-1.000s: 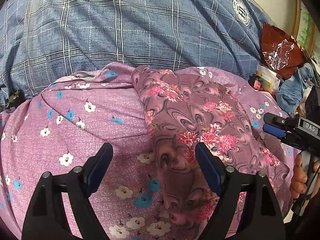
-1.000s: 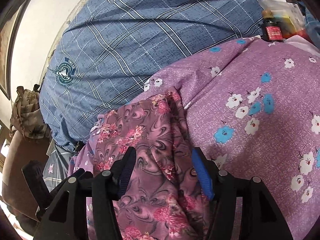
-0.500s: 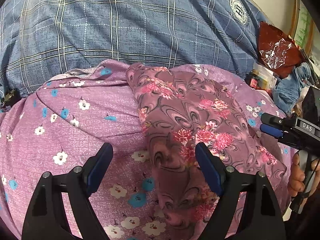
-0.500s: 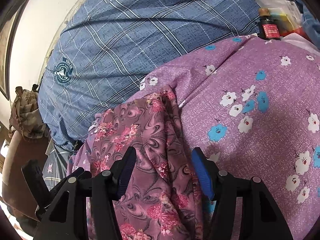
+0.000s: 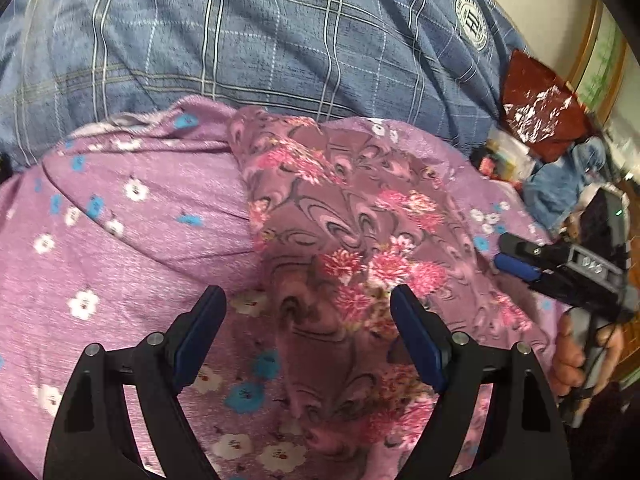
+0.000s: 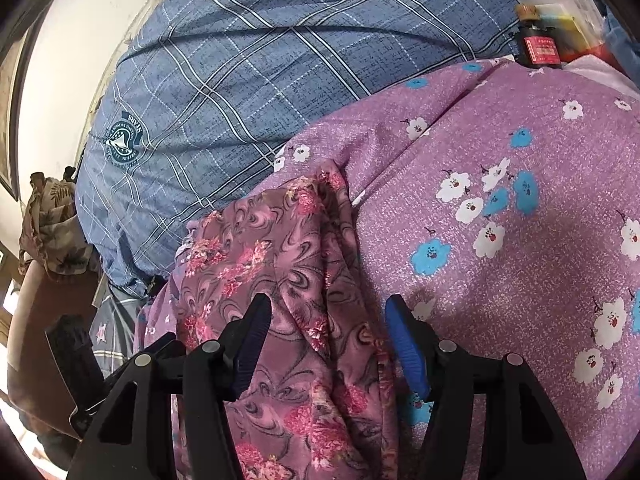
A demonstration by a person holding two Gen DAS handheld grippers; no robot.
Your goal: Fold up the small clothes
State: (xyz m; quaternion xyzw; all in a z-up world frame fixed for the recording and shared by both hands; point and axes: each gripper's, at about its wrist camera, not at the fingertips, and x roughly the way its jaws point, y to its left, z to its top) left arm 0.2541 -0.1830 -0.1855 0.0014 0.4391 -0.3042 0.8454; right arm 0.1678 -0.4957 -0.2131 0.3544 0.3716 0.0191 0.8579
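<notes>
A mauve garment (image 5: 352, 240) with pink flowers and swirls lies crumpled on a purple sheet (image 5: 120, 248) printed with white and blue flowers. It also shows in the right wrist view (image 6: 288, 280). My left gripper (image 5: 308, 332) is open just above the garment's near part, holding nothing. My right gripper (image 6: 326, 340) is open over the garment's near edge, holding nothing. The right gripper also shows at the right of the left wrist view (image 5: 508, 254), beside the garment's right edge.
A blue plaid quilt (image 5: 260, 32) lies bunched behind the sheet. A red foil bag (image 5: 540, 120), blue cloth (image 5: 560, 188) and small items sit at the far right. A dark bottle with a red label (image 6: 538, 48) stands beyond the sheet. A brown chair with cloth (image 6: 52, 248) is at left.
Both grippers have drawn back a little from the garment and stayed open. The garment lies the same way.
</notes>
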